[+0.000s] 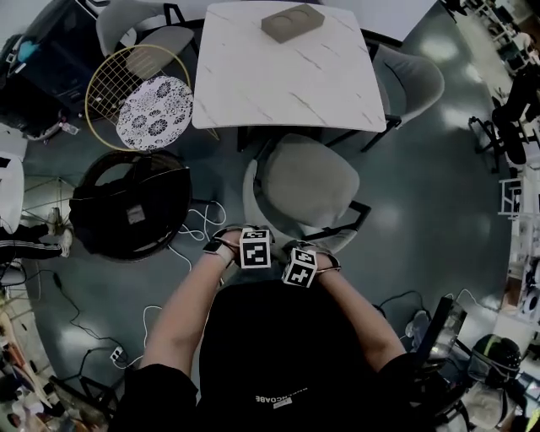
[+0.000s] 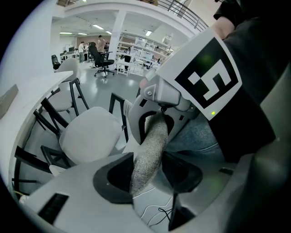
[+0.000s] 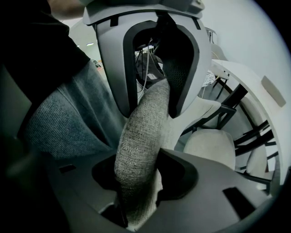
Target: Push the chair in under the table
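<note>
The chair (image 1: 304, 181) is standing at the near side of the table (image 1: 287, 72), facing it. Its front edge is just reaching the tabletop's near edge, and nearly the whole seat is lying out in the open. So the push looks barely begun: the seat has yet to go under the top.

Both claws are pinching the backrest (image 2: 148, 154), on the side of the chair away from the table. The left gripper (image 2: 145, 175) is clamping the grey fabric rim between its jaws. The right gripper (image 3: 136, 182) is doing the same just beside it.

Little writing is showing. The cubes on the grippers are carrying only black-and-white square markers. A line of white print on the person's dark top is showing too small to read. The flat box (image 1: 292, 22) on the table's far side is showing no label.
</note>
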Demonstrator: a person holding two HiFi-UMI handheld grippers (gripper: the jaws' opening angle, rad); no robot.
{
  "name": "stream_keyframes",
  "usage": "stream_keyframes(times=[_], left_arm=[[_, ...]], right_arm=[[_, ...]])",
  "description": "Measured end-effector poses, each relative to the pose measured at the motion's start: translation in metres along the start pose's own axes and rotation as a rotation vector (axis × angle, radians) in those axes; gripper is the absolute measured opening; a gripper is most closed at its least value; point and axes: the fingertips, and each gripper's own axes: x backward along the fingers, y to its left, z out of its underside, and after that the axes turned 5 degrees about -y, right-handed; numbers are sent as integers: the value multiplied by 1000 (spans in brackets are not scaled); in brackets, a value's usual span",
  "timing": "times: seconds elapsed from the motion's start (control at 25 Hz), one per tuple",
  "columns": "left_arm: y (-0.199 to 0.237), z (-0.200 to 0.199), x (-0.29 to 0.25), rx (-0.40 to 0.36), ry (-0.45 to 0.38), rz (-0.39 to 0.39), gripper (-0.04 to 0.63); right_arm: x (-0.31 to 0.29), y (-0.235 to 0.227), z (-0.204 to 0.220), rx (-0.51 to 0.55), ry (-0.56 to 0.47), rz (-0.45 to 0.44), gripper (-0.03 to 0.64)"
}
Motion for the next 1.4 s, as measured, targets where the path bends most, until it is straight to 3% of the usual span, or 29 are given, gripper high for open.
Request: stream_keyframes(times=[0.96,1.4], left_arm=[[13,48,31,185,-92,-149,192],[24,49,32,254,-103,-166,193]], right_arm=[[-26,-14,-44,302,77,-55,166],[-23,-21,-48,331,51,-184,186]])
